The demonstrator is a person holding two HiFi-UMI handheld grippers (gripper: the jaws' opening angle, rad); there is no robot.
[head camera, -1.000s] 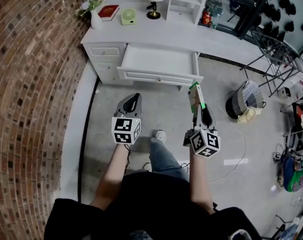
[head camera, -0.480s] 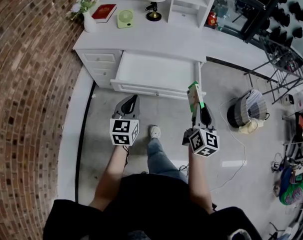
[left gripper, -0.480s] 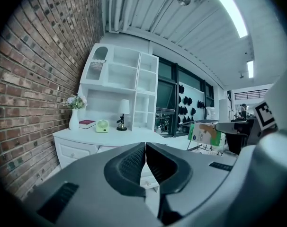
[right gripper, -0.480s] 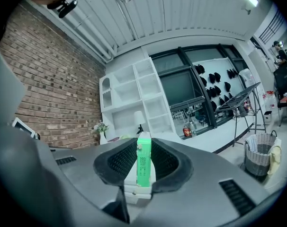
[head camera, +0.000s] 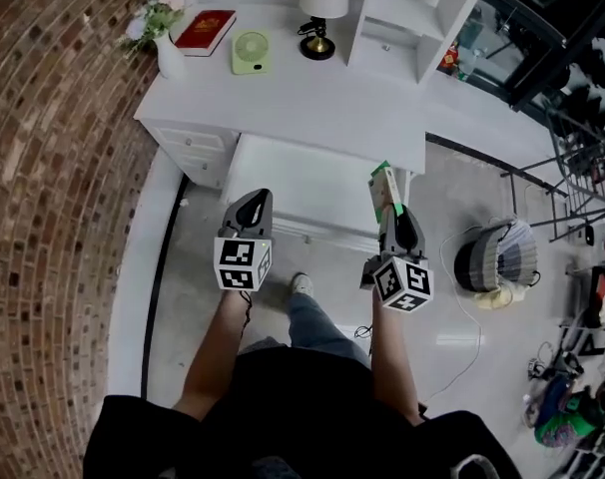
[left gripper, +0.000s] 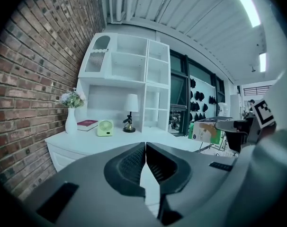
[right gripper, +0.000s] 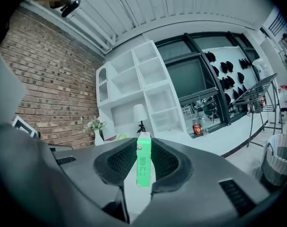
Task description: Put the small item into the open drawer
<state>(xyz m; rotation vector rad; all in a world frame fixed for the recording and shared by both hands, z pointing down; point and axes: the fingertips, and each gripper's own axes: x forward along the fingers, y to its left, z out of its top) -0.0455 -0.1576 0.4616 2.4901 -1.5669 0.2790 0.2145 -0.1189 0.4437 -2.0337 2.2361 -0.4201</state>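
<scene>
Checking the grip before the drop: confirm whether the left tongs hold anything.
No, the left tongs are shut together with nothing between them.

The head view looks steeply down onto the white desk surface [head camera: 312, 98] at frame top. Both gripper views look nearly level across that surface toward the white shelf unit [left gripper: 134, 65].
</scene>
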